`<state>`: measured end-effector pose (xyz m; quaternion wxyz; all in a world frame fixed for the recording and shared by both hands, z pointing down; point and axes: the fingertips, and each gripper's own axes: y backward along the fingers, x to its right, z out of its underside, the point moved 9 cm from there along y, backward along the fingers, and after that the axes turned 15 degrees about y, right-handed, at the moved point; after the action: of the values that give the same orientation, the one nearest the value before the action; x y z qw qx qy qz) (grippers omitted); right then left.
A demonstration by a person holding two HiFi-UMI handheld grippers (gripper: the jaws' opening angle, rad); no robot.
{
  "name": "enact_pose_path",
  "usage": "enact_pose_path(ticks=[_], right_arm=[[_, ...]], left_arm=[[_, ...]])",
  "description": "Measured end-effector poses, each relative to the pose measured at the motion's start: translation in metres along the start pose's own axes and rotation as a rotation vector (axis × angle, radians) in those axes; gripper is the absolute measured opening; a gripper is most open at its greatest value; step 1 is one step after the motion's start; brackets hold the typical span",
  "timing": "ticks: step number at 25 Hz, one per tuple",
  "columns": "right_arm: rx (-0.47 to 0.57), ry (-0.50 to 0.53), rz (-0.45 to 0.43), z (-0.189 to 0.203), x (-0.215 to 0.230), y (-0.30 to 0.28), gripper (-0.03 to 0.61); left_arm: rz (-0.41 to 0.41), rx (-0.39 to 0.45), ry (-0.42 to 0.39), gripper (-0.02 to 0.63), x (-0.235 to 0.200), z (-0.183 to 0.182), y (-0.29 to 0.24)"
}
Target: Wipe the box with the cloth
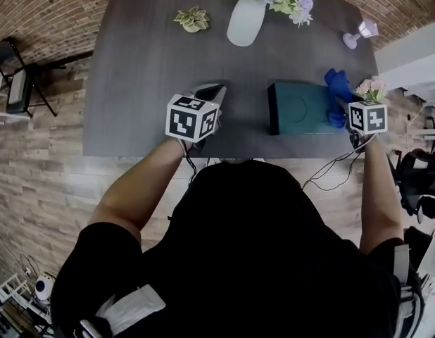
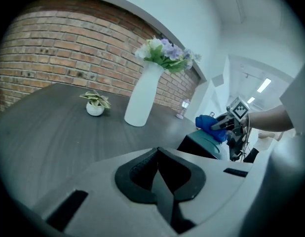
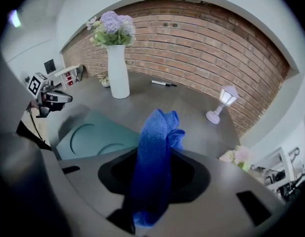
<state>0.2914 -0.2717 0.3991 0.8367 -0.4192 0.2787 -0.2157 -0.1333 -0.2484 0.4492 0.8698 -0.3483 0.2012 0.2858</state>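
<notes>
The teal box (image 1: 302, 108) lies flat on the dark table's front right part; its lid with round embossed shapes shows in the right gripper view (image 3: 95, 135). My right gripper (image 1: 342, 106) is shut on the blue cloth (image 3: 155, 152), which bunches up between the jaws and hangs at the box's right end (image 1: 337, 89). The cloth (image 2: 210, 122) sits above the box's far end in the left gripper view. Left of the box, near the front edge, my left gripper (image 1: 209, 92) hovers with its jaws shut and empty (image 2: 157, 157).
A white vase of flowers (image 1: 246, 18) stands at the back middle, with a small potted plant (image 1: 193, 20) to its left. A little lamp (image 1: 360, 32) and a small flower bunch (image 1: 372, 86) stand at the right edge. A pen (image 3: 164, 84) lies far back.
</notes>
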Motion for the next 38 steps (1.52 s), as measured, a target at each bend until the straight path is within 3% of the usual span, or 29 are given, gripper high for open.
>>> enact_pose_path(ticks=[5,10,14,17,20,25,33,38], right_arm=[[0.073,0.192,-0.153,-0.064,-0.071,-0.022,0.147],[0.168,0.352,-0.332,-0.121,-0.171,-0.024,0.147],[0.285,0.421,-0.572,-0.148,-0.247,-0.005,0.147],[0.336,0.45,-0.633,-0.155,-0.264,0.004,0.147],[0.335,0.387,-0.606,-0.148,-0.242,0.002,0.147],[0.272,0.17,-0.465,-0.096,-0.164,-0.003,0.147],[0.135,-0.048,-0.169,0.057,-0.019,0.028,0.147],[0.042,-0.083,-0.015,0.138,0.042,0.063,0.147]], left_arm=[[-0.04,0.046,0.047,0.009,-0.011,0.007,0.022],[-0.058,0.074,0.074,0.009,-0.019,0.013,0.036],[-0.087,0.092,0.098,0.009,-0.021,0.019,0.045],[-0.112,0.11,0.111,0.009,-0.024,0.022,0.053],[-0.142,0.124,0.138,0.009,-0.026,0.025,0.057],[-0.138,0.115,0.148,0.009,-0.003,0.027,0.039],[-0.058,0.1,0.117,0.009,0.068,0.022,-0.026],[-0.072,0.11,0.115,0.009,0.102,0.028,-0.045]])
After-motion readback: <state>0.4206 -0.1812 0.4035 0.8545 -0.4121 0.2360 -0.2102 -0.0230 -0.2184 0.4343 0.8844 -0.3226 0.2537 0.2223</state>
